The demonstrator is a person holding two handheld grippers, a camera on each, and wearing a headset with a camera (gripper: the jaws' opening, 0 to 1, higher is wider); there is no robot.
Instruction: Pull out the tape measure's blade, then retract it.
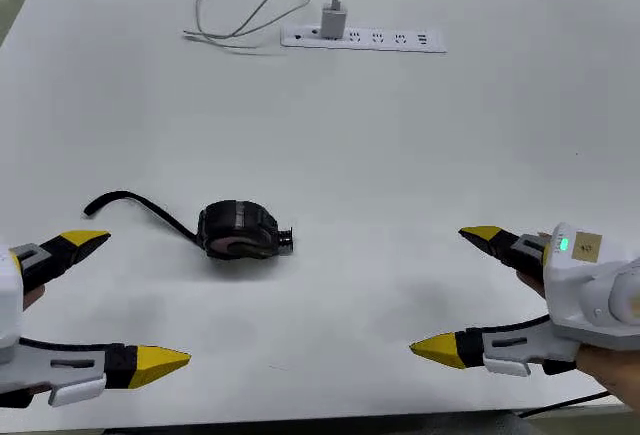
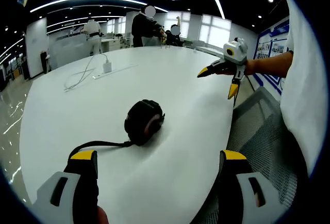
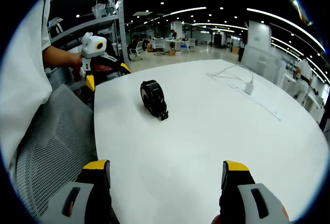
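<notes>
I have not begun: my left gripper (image 1: 135, 300) and right gripper (image 1: 445, 290) both hover released, jaws wide. The black tape measure (image 1: 240, 232) lies on the table (image 1: 420, 135) between them, nearer the left. Next I'd clamp its case with the left and pinch the blade hook with the right.

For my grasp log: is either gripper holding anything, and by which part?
Nothing is held: left gripper and right gripper are open, the tape measure lies untouched between them.
</notes>
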